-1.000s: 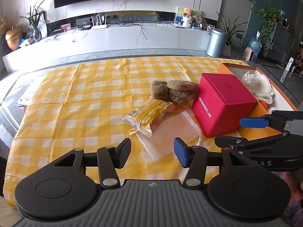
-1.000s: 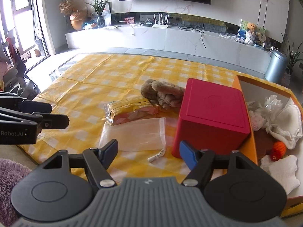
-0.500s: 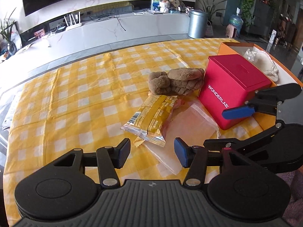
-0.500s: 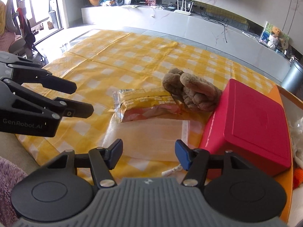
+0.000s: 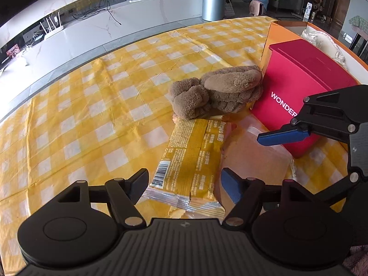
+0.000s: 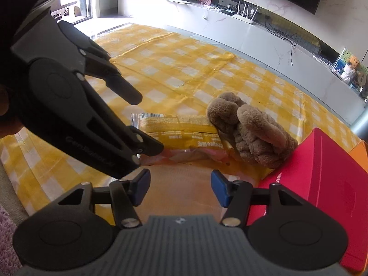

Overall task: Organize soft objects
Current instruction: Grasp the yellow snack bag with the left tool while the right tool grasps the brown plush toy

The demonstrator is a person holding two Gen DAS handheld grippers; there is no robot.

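- Both grippers sit lower and closer over the bench than a second ago; the yellow foil snack packet (image 5: 191,158) now fills the middle of the left wrist view, where earlier it lay well ahead.
- Left gripper (image 5: 185,181): fingers have just been opening and stand wide apart. The near end of the snack packet lies between them in the view, but the pads do not press on it; nothing held.
- Right gripper (image 6: 180,189): fingers have just been closing a little, yet a clear gap stays between the blue pads. Only the clear plastic zip bag (image 6: 181,184) shows in the gap, lying flat on the cloth; no grip on it.
- Brown plush slipper-like soft toy (image 5: 218,92) rests on the yellow-and-white checked tablecloth (image 5: 92,105), touching the far end of the snack packet and leaning against the red lidded box (image 5: 306,85).
- Clear zip bag lies flat just beside the snack packet, partly under its edge, near the front of the red box.
- Orange open cardboard box (image 5: 273,32) stands right behind the red box; white soft items in crinkled plastic (image 5: 322,39) lie inside it.
- In the right wrist view the left gripper reaches in from the left, its finger tips just above the near end of the snack packet.
- Grey metal bin (image 5: 213,2) stands on the floor beyond the bench.
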